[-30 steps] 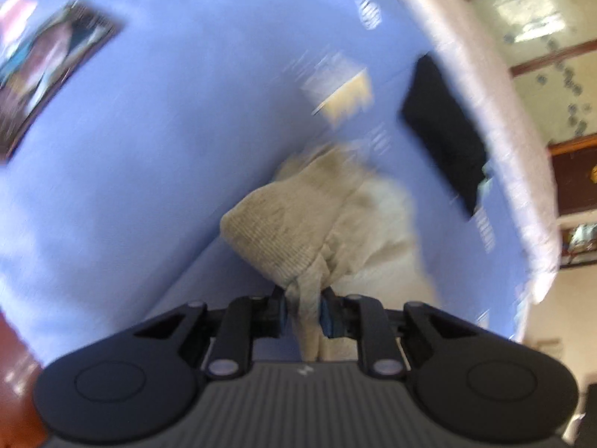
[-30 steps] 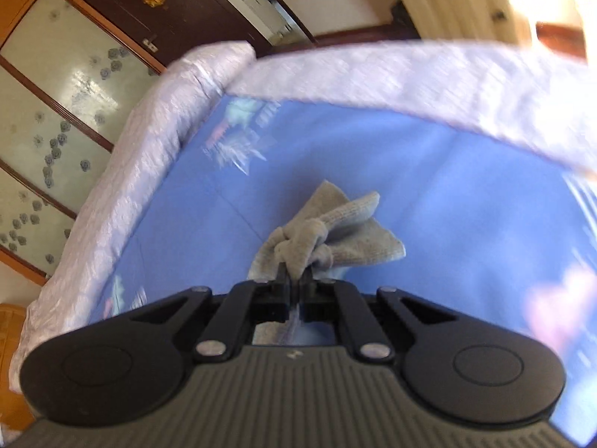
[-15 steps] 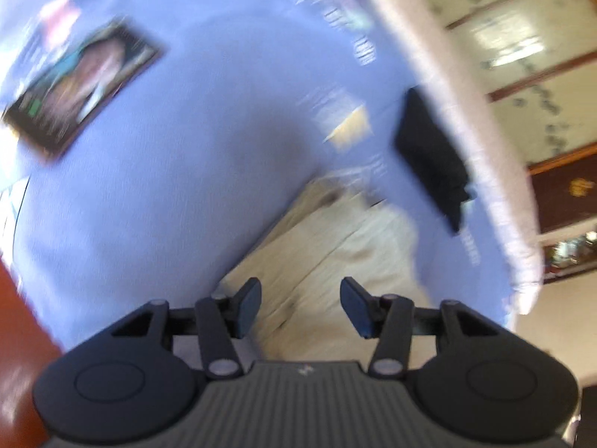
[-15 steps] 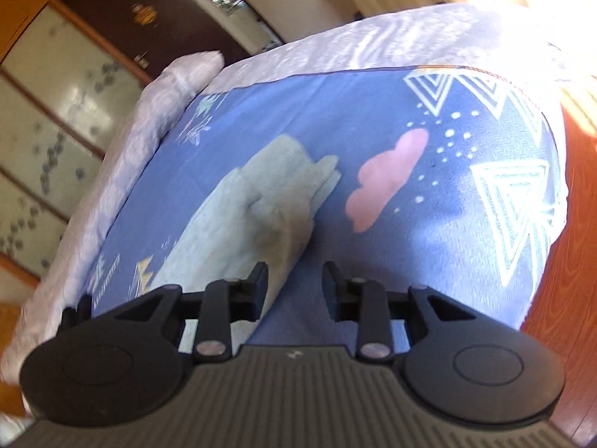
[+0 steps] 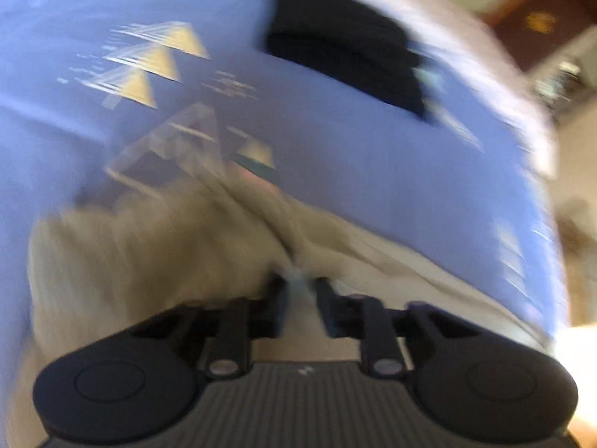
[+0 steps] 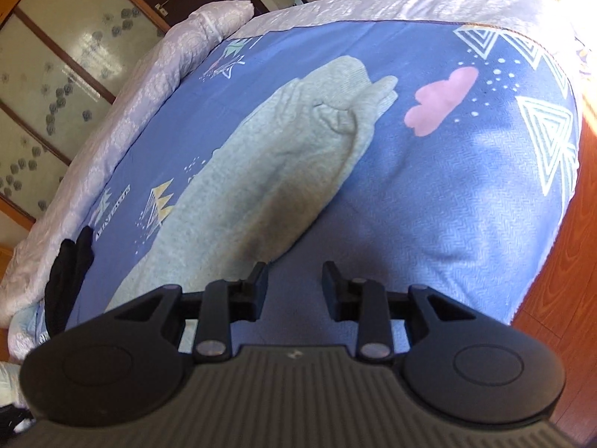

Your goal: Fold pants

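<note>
Left wrist view: your left tongs [image 5: 300, 285] are low over the beige corduroy pants [image 5: 149, 246], and the picture is smeared by fast motion. A second ago these tongs pinched a bunch of that cloth; half a second ago the jaws stood wide apart with nothing in them. Now the jaws look nearer together, with pale fabric showing between them, but the blur hides whether they bite on it, so I cannot tell. The pants fill the near left of this view, lying on the blue bedsheet [image 5: 335, 149]. A black folded garment [image 5: 343, 56] lies far right, well apart from the pants, nearer in the view than half a second ago because you have swung toward it.

Right wrist view: your right tongs [image 6: 294, 285] are released, jaws spread and holding nothing, just beyond the near edge of the pants [image 6: 268, 179]. A second ago they were clenched on a raised bunch of cloth; now that cloth lies flat. The pants stretch as one long narrow band from near left to far centre across the bedsheet [image 6: 429, 205], with a rumpled cuff end at the far end. The black garment [image 6: 71, 272] sits at the near left by the bed's white border [image 6: 123, 119].

You seem to have laid down the lengthwise fold. I judge the crosswise fold comes next, so smooth the rumpled far end first.
</note>
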Motion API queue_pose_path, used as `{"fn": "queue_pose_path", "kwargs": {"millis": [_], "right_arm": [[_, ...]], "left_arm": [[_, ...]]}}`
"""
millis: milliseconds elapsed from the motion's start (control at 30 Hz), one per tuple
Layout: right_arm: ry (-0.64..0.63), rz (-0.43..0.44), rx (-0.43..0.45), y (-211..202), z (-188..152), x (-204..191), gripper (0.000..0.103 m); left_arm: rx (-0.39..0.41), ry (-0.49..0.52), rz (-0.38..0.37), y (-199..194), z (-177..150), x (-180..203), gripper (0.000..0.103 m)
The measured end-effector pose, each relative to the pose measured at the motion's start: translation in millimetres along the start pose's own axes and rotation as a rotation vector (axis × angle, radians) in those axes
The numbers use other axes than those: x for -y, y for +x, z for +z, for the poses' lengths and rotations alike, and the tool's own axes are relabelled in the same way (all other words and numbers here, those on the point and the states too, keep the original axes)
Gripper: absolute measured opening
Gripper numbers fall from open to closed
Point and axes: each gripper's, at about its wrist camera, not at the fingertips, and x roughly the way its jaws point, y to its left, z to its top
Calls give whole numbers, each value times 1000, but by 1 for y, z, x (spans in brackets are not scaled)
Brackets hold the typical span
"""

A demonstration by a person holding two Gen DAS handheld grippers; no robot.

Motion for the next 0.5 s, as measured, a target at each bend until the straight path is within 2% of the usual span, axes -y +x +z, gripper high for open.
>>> {"fn": "queue_pose_path", "kwargs": {"millis": [100,133,267,333,400,500], "right_arm": [[-2,-15,-6,2,0,0,35],[6,-14,-8,2,1,2,35],[53,9,25,1,12,16,35],[91,28,54,0,21,23,35],[111,29,90,1,31,28,35],[123,5,138,9,47,35,37]], "left_arm": [[-7,-223,-122,14,19,-35,6],[-12,-246,-132,14,21,-38,6],[20,-144,-99,-2,5,-23,8],[26,-161,-150,-16,-8,-21,29],[44,-182,-225,-32,-25,-24,34],[59,-168,-302,-52,-48,-21,34]]}}
